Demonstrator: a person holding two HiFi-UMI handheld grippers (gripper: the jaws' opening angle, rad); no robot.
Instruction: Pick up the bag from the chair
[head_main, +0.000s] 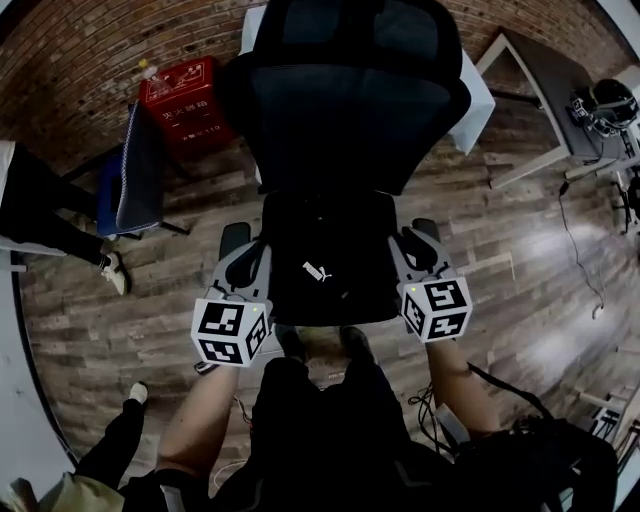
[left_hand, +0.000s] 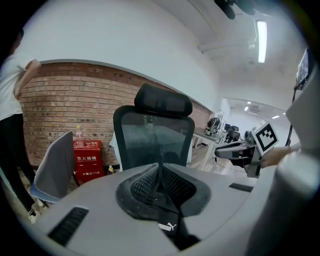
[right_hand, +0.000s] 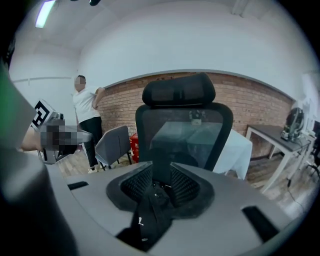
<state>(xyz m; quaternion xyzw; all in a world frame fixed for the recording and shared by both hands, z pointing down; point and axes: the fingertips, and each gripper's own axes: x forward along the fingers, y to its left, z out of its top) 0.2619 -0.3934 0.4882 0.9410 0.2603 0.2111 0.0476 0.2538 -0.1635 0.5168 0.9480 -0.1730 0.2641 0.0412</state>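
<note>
Nearest to the person, the left gripper (head_main: 255, 255) and the right gripper (head_main: 405, 248) are held at about the same height. One is at each side of the black fabric bag (head_main: 330, 250), which has a small white logo. In the left gripper view the two jaws are drawn close together and pinch a fold of the bag (left_hand: 167, 220) between them. The right gripper view shows the same: black cloth of the bag (right_hand: 145, 220) is caught between jaws that are almost closed. So the left gripper has a hold on the bag's left edge and the right gripper on its right edge.

The bag is over the seat of the black mesh office chair (head_main: 350, 110), between the two armrests (head_main: 235, 238). I cannot tell whether its weight rests on the seat or hangs from the grippers. The line between the two grips runs left to right, and neither gripper is nearer than the other. I judge the coming move to be an even lift straight up, both sides together, so that the bag does not tip.

Farther, behind the tall backrest, there are a red box with white characters (head_main: 185, 95), a grey side chair (head_main: 130, 170), a table under a white cloth (head_main: 478, 95) and the brick wall (head_main: 90, 60). A standing person in black trousers (head_main: 40, 215) is at the far left.
</note>
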